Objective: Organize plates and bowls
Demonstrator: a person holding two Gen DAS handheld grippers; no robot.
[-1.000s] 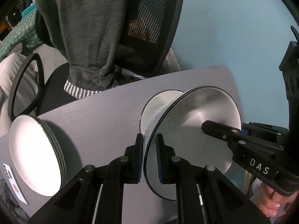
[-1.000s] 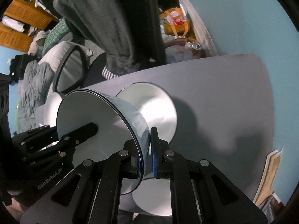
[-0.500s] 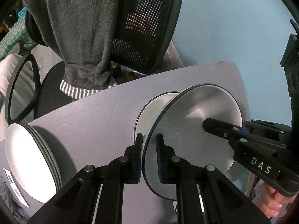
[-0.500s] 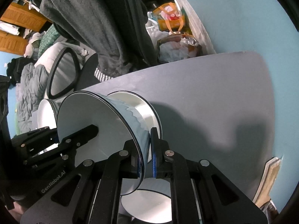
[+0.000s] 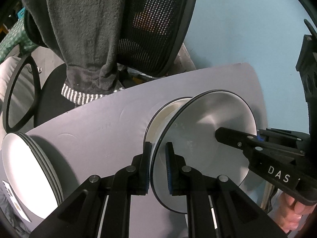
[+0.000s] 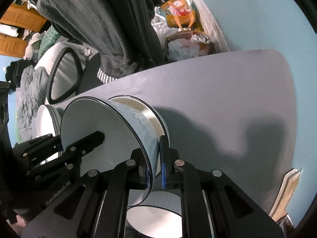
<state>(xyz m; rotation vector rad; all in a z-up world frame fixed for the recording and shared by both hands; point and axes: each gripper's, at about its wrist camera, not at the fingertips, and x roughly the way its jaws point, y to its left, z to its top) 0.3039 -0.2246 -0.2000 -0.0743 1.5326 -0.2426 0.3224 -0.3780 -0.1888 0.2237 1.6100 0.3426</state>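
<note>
Both of your grippers are clamped on the same white bowl [image 5: 208, 138], one on each side of its dark-edged rim. In the left wrist view, your left gripper [image 5: 158, 166] rises from the bottom centre of the frame, its blue pads pinching the near rim, with the bowl's pale inside filling the centre right. Your right gripper [image 5: 255, 144] comes in from the right edge, its finger lying across the inside of the bowl, and a hand [image 5: 293, 212] shows in the lower right corner behind it.

In the right wrist view the same bowl [image 6: 103, 127] sits left of centre. Your right gripper [image 6: 154, 170] nips its rim at the bottom centre, jaws drawn in narrow on the thin wall, and your left gripper [image 6: 65, 146] reaches in from the lower left. Behind the held bowl, a second bowl [image 6: 152, 115] is seen, seeming to nest under it on the grey table [image 6: 218, 99]; whether the two touch cannot be told. Another white dish [image 6: 158, 222] shows at the bottom edge between the right gripper's arms.

A stack of white plates [image 5: 29, 170] lies at the lower left of the left wrist view, on the table. A black mesh chair [image 5: 156, 29] draped with a dark grey towel [image 5: 83, 29] fills the top of that frame, before a blue wall [image 5: 247, 23].
</note>
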